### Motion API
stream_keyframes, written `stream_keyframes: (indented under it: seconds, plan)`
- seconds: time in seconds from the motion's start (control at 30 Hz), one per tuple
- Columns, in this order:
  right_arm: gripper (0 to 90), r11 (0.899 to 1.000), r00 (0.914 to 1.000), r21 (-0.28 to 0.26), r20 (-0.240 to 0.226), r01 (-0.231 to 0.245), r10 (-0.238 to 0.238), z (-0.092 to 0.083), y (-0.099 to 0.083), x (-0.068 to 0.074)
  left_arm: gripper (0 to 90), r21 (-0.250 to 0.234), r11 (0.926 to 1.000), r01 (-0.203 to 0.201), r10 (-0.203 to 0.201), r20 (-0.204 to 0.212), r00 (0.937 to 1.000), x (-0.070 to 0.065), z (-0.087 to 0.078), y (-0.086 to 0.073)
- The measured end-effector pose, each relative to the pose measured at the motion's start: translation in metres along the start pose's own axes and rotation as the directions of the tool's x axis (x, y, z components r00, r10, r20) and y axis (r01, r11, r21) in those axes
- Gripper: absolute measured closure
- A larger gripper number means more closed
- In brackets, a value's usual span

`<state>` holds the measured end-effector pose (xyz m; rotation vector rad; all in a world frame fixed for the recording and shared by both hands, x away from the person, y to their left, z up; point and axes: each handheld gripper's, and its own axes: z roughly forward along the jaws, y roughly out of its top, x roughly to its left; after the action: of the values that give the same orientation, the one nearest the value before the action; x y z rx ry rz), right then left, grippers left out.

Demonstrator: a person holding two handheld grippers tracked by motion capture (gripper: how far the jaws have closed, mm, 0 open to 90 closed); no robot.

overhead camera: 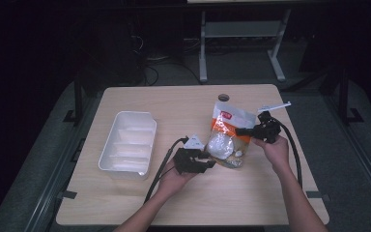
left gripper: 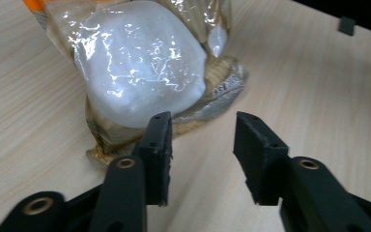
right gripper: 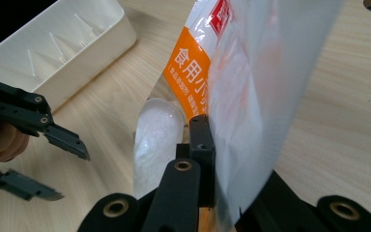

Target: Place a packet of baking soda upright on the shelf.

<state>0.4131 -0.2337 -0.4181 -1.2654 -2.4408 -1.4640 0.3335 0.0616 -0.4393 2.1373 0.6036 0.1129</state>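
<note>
A clear plastic bag [overhead camera: 227, 135] with an orange and white label holds a white lump [left gripper: 140, 63] in its lower end, which rests on the wooden table [overhead camera: 174, 106]. My right gripper [overhead camera: 242, 130] is shut on the bag's right edge, and in the right gripper view its jaws [right gripper: 212, 145] pinch the film of the bag [right gripper: 251, 96]. My left gripper [overhead camera: 210, 161] is just left of the bag's bottom. Its jaws [left gripper: 200, 125] stand open with nothing between them, and the bag [left gripper: 125, 130] lies a little ahead of them. The right gripper view also has the left gripper [right gripper: 43, 125] at its left.
A white divided tray [overhead camera: 125, 115] sits on the left part of the table, seen also as the tray [right gripper: 92, 53] in the right gripper view. A round hole [overhead camera: 223, 97] and a small white piece [overhead camera: 274, 105] lie near the far edge. Desk legs stand beyond the table.
</note>
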Motion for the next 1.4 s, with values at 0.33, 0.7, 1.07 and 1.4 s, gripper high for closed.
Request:
stream_keyframes:
  seconds: [0.33, 0.7, 1.07, 1.4]
  plan:
    - [89.6, 0.998, 0.9984, -0.003, -0.015, 0.055, -0.055, -0.012, 0.011, 0.019, 42.8, -0.025, 0.9985, -0.049, 0.049, 0.0, 0.9988, -0.019, -0.027, -0.008]
    - [89.7, 0.986, 0.9862, 0.037, -0.013, 0.165, -0.165, -0.022, 0.029, 0.053, 30.8, -0.043, 0.9944, -0.096, 0.096, 0.001, 0.9954, -0.039, -0.049, -0.024]
    - [89.8, 0.977, 0.9777, 0.023, -0.013, 0.21, -0.209, -0.032, 0.049, 0.075, 25.9, -0.035, 0.9939, -0.104, 0.105, 0.021, 0.9942, -0.046, -0.061, -0.04]
    - [89.8, 0.972, 0.9705, 0.016, -0.056, 0.236, -0.234, -0.021, 0.074, 0.092, 24.2, -0.044, 0.992, -0.118, 0.12, 0.034, 0.9922, -0.051, -0.071, -0.054]
